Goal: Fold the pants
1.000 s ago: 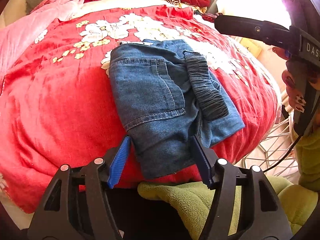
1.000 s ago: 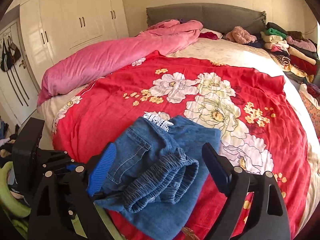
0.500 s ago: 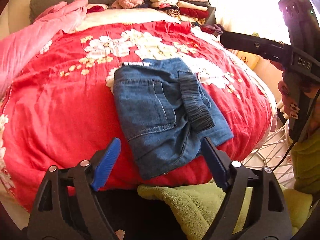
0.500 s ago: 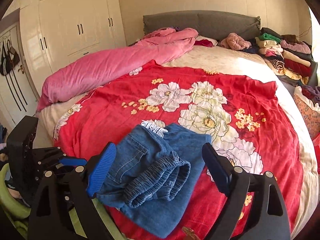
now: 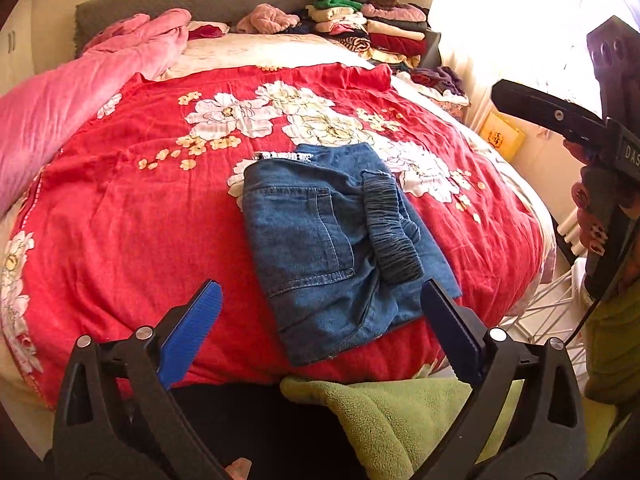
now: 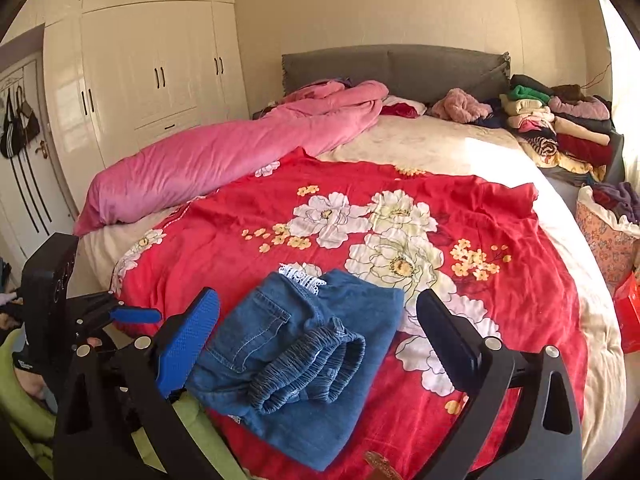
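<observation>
Spread over the bed, a red floral quilt (image 5: 100, 240) carries the folded blue denim pants (image 5: 320, 248) near its front edge. Both the left gripper (image 5: 320, 332) and the right gripper (image 6: 316, 336) hang with fingers wide apart and empty, the bundle just ahead between them, its long axis running away from the left one, which seems nearer.

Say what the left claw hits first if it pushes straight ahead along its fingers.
Most likely the folded denim pants: they lie centred between the open fingers of the left claw, on the red floral blanket. Depth is unclear, so the near hem or the blanket edge below it could come first.
</observation>
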Demonstrator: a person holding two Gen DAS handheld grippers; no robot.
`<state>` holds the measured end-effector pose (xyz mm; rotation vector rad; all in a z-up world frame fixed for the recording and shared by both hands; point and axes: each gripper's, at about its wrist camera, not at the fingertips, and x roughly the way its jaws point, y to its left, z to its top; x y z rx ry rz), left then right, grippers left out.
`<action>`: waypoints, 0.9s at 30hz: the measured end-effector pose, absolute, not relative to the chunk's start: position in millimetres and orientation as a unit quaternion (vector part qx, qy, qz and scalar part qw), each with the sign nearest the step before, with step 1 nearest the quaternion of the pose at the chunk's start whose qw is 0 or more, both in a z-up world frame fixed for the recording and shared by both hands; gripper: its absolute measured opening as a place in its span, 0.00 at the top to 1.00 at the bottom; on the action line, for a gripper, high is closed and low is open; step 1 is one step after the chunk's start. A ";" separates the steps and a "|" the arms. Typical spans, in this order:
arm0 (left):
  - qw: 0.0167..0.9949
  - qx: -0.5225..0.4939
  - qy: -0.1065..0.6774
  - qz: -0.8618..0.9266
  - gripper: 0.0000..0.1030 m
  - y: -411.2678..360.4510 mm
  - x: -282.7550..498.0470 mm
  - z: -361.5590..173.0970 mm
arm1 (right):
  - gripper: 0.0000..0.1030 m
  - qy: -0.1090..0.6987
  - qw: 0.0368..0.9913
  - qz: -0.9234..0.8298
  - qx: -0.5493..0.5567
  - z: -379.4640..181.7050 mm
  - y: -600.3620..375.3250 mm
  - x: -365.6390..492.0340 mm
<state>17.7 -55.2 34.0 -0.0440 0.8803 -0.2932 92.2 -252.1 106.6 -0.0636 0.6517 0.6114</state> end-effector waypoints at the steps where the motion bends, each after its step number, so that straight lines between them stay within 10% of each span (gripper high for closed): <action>1: 0.895 -0.021 0.423 -0.139 0.10 -55.3 17.5 34.6 | 0.05 0.313 0.902 0.295 -0.031 108.1 -254.0 90.8; 27: 0.921 -0.051 0.382 -0.062 0.09 -26.1 35.3 48.5 | 0.05 0.347 0.913 0.213 -0.018 80.9 -308.6 80.2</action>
